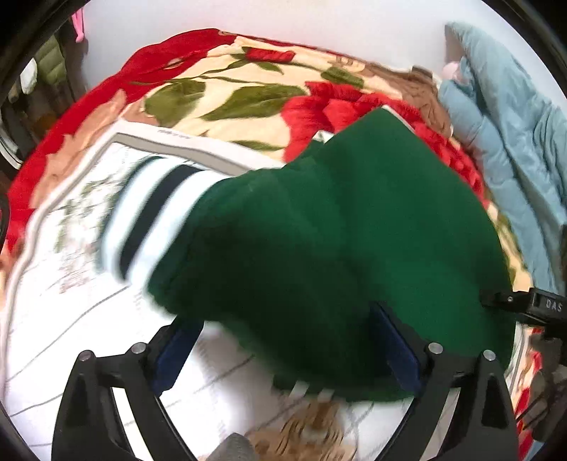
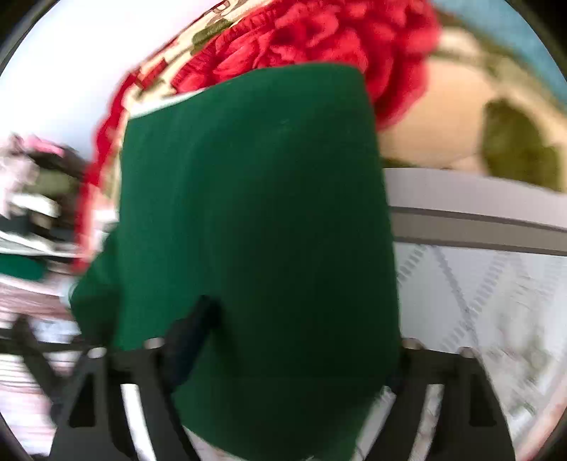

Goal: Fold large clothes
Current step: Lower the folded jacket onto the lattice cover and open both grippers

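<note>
Motion blur and the dark green knitted sweater [image 1: 319,230] hide the right hand-held gripper [image 2: 283,340], grip impossible to judge, while the left hand-held gripper [image 1: 287,340] gapes wide over its hem on the white patterned sheet [image 1: 71,283].

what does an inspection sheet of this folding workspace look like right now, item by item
surface: white patterned sheet over a red floral blanket on a bed.
job's things: green garment with a white, dark-striped cuff, lying bunched on the sheet.
clutter: light blue quilted item at the far side; tan fabric near the camera.
grippers: left hand-held gripper open, fingers straddling the garment's edge; right hand-held gripper buried in green cloth, state unclear.
cables: nothing seen.
surroundings: white wall; blurred hanging clothes.
</note>
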Motion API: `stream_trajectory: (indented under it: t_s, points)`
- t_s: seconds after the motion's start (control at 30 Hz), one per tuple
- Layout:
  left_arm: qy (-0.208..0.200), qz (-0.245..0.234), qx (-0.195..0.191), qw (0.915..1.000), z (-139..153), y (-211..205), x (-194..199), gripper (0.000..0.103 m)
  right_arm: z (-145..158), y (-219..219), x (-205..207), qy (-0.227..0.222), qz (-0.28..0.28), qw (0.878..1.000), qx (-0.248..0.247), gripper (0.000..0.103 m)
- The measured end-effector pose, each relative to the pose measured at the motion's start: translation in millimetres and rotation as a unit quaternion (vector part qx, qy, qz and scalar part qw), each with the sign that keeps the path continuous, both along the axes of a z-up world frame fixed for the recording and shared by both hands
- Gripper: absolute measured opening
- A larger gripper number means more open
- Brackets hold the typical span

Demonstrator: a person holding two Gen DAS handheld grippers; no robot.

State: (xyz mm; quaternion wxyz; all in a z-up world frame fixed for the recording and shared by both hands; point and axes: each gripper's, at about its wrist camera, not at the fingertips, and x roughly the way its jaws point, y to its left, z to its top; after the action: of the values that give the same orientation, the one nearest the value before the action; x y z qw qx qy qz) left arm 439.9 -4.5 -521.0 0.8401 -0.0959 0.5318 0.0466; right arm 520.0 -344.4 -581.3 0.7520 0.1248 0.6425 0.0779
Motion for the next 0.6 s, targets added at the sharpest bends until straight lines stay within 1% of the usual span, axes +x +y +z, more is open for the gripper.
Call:
stream_trajectory:
  t_s: [0.03, 0.1, 0.2, 0.23, 0.3, 0.37, 0.4, 0.47, 0.53, 0.57, 0.6]
  points:
    - [0.002, -0.002, 0.012, 0.9999, 6.5, -0.7, -5.7, 0.099, 9.0, 9.1, -8.6, -0.007, 0.003, 1.000, -0.022, 0.097]
    - [0.003, -0.005, 0.047, 0.9989, 20.7, -2.8, -16.2, 0.101, 25.3, 25.3, -24.0, -0.014, 0.004, 0.998, -0.067, 0.098]
    - [0.001, -0.016, 0.086, 0.9962, 49.6, -6.4, -29.4, 0.101, 53.3, 40.3, -52.9, -0.038, 0.002, 0.994, -0.099, 0.098]
    - [-0.001, -0.021, 0.092, 0.9955, 59.2, -7.7, -32.4, 0.101, 61.6, 40.8, -64.7, -0.047, 0.000, 0.993, -0.109, 0.098]
    - [-0.008, -0.030, 0.112, 0.9932, 86.8, -10.7, -40.6, 0.101, 84.2, 46.8, -86.8, -0.062, -0.005, 0.991, -0.116, 0.098]
    - [-0.016, -0.038, 0.117, 0.9923, 106.5, -11.5, -48.1, 0.101, 113.3, 52.7, -110.7, -0.077, -0.017, 0.990, -0.118, 0.098]
    - [-0.020, -0.041, 0.127, 0.9909, 123.5, -13.6, -54.3, 0.101, 132.0, 59.9, -120.5, -0.089, -0.020, 0.988, -0.122, 0.098]
    - [-0.028, -0.050, 0.125, 0.9906, 149.8, -15.9, -66.6, 0.101, 164.7, 64.1, -140.8, -0.118, -0.035, 0.981, -0.152, 0.098]
    - [-0.037, -0.058, 0.114, 0.9910, 177.4, -18.5, -80.7, 0.101, 206.4, 68.7, -166.3, -0.144, -0.055, 0.973, -0.173, 0.098]
    - [-0.040, -0.060, 0.112, 0.9911, 186.8, -19.8, -85.4, 0.101, 225.3, 70.8, -178.8, -0.153, -0.065, 0.969, -0.183, 0.098]
    - [-0.044, -0.063, 0.111, 0.9908, 202.5, -21.6, -95.5, 0.101, 243.1, 74.7, -190.1, -0.157, -0.073, 0.966, -0.190, 0.098]
